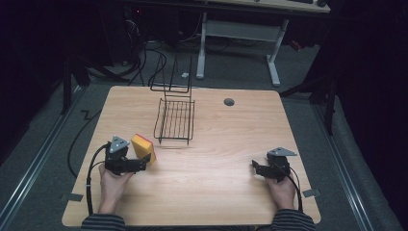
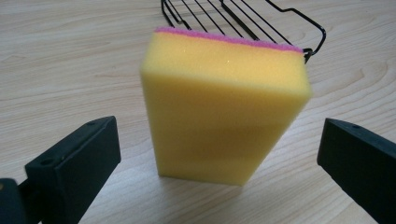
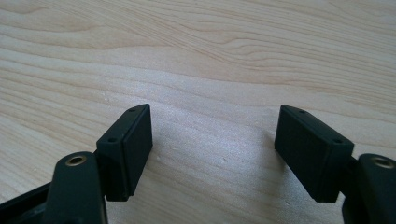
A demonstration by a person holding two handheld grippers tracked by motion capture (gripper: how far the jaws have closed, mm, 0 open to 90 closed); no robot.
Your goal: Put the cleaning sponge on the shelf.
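Work in hand: picking up the yellow sponge (image 2: 224,112), most likely to set it in the black wire rack (image 1: 175,118) behind it; that destination is my guess.
Sponge: stands on its long edge on the table (image 1: 211,159), pink scouring layer at the far side, just in front of the rack's near left corner and apart from it.
Left tongs (image 2: 219,163): wide open, one jaw on each side of the sponge, neither touching it; nothing held.
Right tongs (image 3: 215,154): open and empty, resting low over bare wood at the right of the table, well apart from sponge and rack.
Rack: empty, wire floor lying on the table with its tall back frame at the far side.
Done: the left tongs are lined up around the sponge.
Left: closing on the sponge, lifting, carrying it over, releasing.
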